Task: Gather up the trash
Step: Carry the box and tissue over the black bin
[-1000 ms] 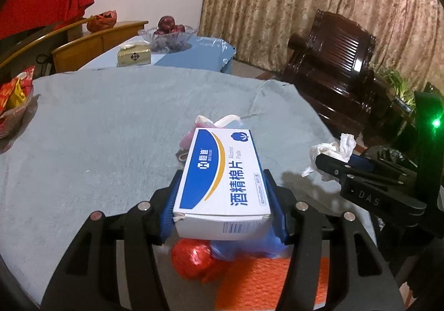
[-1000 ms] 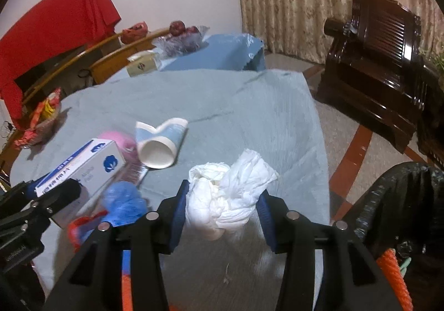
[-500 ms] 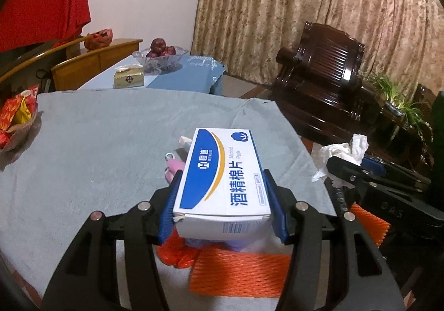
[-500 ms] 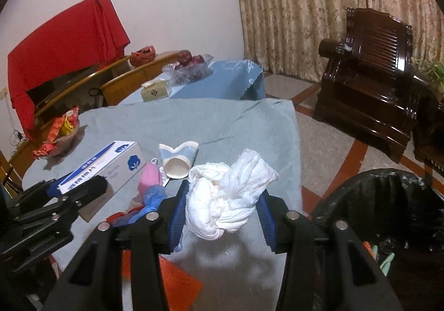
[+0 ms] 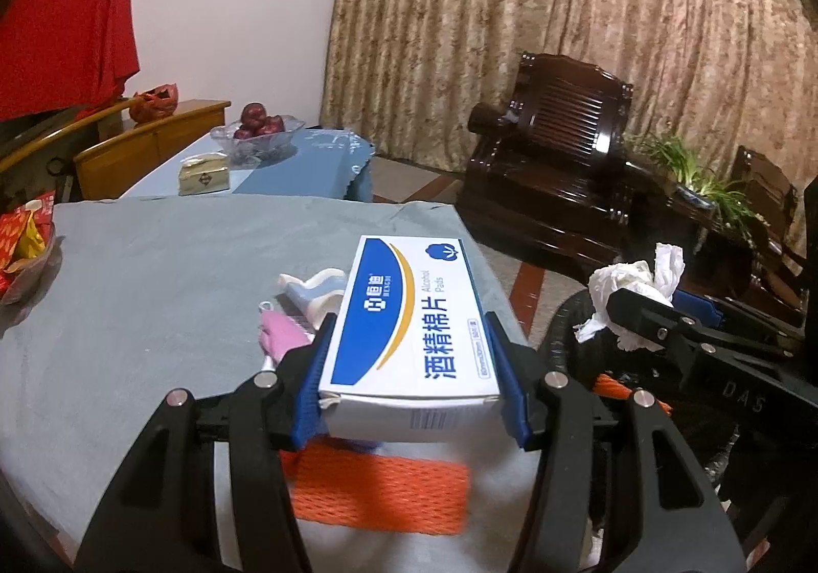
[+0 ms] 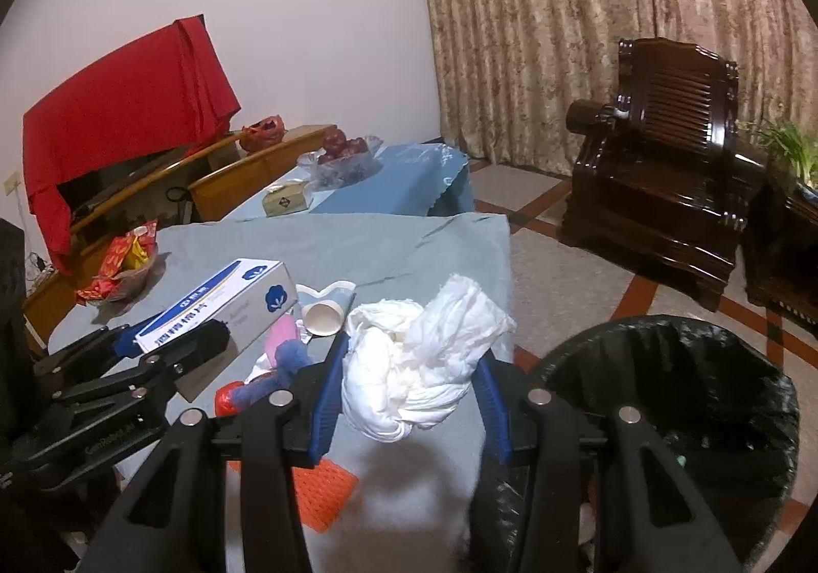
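wall: plain white wall (image 6: 307, 10) | window side: beige patterned floor-length curtains (image 5: 562, 36) | floor: pale tiled floor with red-brown stripes (image 6: 562, 266) | furniture: dark carved wooden armchair (image 6: 664, 154); table under grey-blue cloth (image 5: 153, 266) | light: dim indoor

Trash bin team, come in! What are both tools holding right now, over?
Left tool shut on alcohol pads box. Right tool shut on crumpled tissue. Black-lined bin right beside, mouth unblocked.

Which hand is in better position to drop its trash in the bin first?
Right. The right gripper holds the tissue wad beside the black-lined bin; the left gripper, with its box, is above the table.
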Demonstrator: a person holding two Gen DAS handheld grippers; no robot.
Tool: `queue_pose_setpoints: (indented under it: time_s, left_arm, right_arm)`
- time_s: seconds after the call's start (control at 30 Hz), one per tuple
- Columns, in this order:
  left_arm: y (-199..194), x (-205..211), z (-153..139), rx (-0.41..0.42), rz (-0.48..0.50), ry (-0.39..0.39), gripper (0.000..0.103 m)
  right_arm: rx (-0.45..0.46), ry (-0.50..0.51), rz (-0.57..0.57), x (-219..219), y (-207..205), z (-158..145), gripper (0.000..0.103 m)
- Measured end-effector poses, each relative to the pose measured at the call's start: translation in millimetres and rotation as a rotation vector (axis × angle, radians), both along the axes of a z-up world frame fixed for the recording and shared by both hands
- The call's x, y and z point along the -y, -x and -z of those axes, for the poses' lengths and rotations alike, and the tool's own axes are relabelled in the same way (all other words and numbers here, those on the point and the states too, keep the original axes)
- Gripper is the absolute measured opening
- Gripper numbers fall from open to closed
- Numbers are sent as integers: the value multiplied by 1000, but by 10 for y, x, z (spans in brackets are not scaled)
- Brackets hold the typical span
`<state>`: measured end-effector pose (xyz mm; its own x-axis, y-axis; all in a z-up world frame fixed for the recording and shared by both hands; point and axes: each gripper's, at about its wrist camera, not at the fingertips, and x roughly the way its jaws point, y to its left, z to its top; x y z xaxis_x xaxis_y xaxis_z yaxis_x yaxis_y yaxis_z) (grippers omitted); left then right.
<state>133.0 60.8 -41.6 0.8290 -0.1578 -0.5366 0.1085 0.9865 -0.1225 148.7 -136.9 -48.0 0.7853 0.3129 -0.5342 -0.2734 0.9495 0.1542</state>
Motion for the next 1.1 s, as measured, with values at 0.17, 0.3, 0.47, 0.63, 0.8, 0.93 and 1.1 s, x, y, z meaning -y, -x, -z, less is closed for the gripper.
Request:
queue_pose_setpoints:
  time_s: [0.17, 0.3, 0.47, 0.63, 0.8, 0.93, 1.1]
  left_arm:
    - [76, 237, -10, 1, 45, -4, 54]
    - [102, 480, 1, -1, 99, 1, 54]
    - [83, 767, 35, 5, 159, -2, 54]
    - [16, 1027, 100, 3, 213, -3, 54]
    - [-66, 1314, 170, -2, 263, -11, 54]
    - [-132, 1506, 215, -2, 293, -20, 54]
    - [-223, 1728, 258, -1, 320, -28, 54]
  right_arm:
    - [0, 9, 41, 226, 150, -2, 46]
    - [-1, 18, 82, 427, 237, -6, 46]
    - [-7, 32, 144, 710, 279, 4, 46]
    - [-5, 38, 205, 989, 312, 11, 46]
    - [-6, 40, 251, 1213, 326, 42, 46]
    - [-11, 46, 281, 1393, 339, 83, 46]
    - [-22, 45, 313, 1597, 375, 166, 46]
